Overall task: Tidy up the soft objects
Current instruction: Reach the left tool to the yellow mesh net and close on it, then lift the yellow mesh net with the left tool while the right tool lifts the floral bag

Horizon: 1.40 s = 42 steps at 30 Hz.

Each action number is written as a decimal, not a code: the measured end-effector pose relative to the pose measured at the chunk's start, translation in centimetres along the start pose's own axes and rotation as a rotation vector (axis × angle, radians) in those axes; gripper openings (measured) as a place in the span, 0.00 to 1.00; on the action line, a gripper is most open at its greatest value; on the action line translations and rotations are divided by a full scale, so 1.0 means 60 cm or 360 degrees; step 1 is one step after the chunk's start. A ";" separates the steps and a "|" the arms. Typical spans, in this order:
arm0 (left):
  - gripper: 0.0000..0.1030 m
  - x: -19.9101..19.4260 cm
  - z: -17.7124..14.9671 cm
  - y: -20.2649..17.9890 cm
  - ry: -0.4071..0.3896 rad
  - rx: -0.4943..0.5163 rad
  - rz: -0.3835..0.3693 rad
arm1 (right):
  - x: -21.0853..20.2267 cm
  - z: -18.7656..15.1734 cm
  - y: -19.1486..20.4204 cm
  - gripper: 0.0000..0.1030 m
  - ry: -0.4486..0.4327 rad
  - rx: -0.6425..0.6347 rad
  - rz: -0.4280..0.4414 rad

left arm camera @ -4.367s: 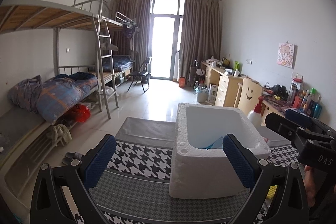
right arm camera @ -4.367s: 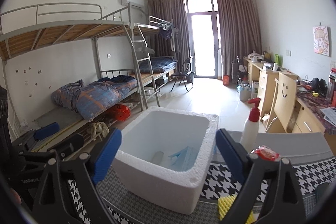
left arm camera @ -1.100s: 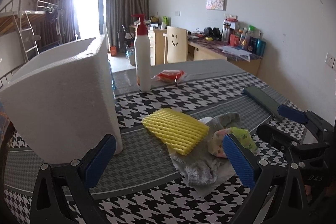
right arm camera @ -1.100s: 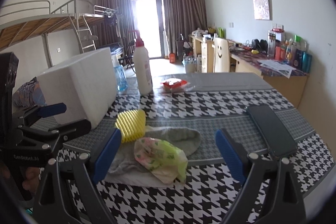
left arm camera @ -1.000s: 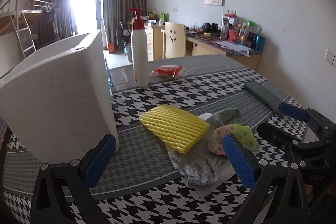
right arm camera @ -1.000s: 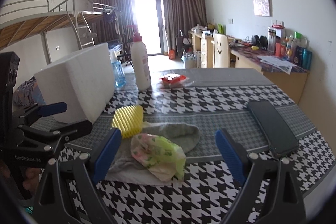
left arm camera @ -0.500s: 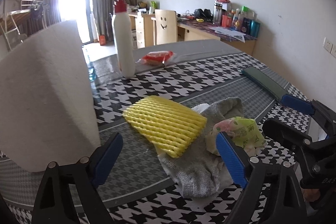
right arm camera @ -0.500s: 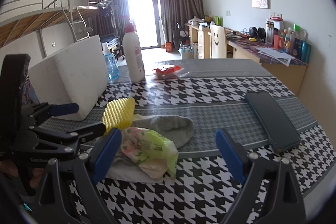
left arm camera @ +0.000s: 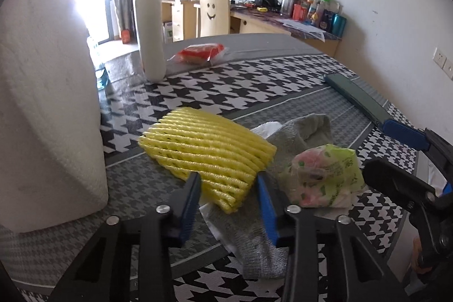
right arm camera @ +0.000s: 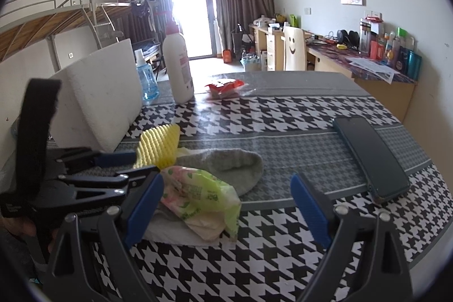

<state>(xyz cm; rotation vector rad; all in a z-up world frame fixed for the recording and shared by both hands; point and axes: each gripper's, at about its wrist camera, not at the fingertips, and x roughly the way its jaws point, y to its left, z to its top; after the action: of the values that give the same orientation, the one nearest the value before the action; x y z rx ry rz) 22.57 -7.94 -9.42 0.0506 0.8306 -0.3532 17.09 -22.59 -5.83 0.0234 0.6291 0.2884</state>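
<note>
The left gripper (left arm camera: 228, 193) brackets the near edge of the yellow foam net (left arm camera: 206, 149), jaws narrowed but grip unconfirmed, the net lying on a grey sock (left arm camera: 297, 129) beside the foam box (left arm camera: 48, 109) on the counter (right arm camera: 283, 115), while the right gripper (right arm camera: 226, 203) hangs spread.

Cloth (left arm camera: 243, 87) on table: black & white zigzag checks w/ grey bands. Net (left arm camera: 208, 150) yellow. Sock (right arm camera: 226, 164) grey, right next to net. Bag (right arm camera: 201, 196) by sock: green, pink & white. Box (left arm camera: 48, 115) white. Bottle (left arm camera: 148, 27) behind net: white w/ red top. Phone (right arm camera: 371, 157) dark. Pads (right arm camera: 310, 210) blue.
</note>
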 end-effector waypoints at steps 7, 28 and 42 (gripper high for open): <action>0.18 -0.009 -0.002 0.013 -0.0038 -0.0062 -0.0038 | 0.013 -0.003 0.011 0.91 0.0052 -0.0047 0.0011; 0.15 -0.059 -0.007 0.019 -0.0231 -0.0086 -0.0074 | 0.044 -0.023 0.028 0.67 0.0203 -0.0091 0.0074; 0.15 -0.067 -0.012 0.018 -0.0244 -0.0090 -0.0069 | 0.037 -0.029 0.021 0.28 0.0254 -0.0054 0.0090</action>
<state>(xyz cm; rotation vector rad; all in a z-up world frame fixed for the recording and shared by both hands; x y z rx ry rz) 19.91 -5.63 -7.09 -0.0469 0.6901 -0.3698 17.48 -20.87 -8.36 -0.0145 0.7826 0.3577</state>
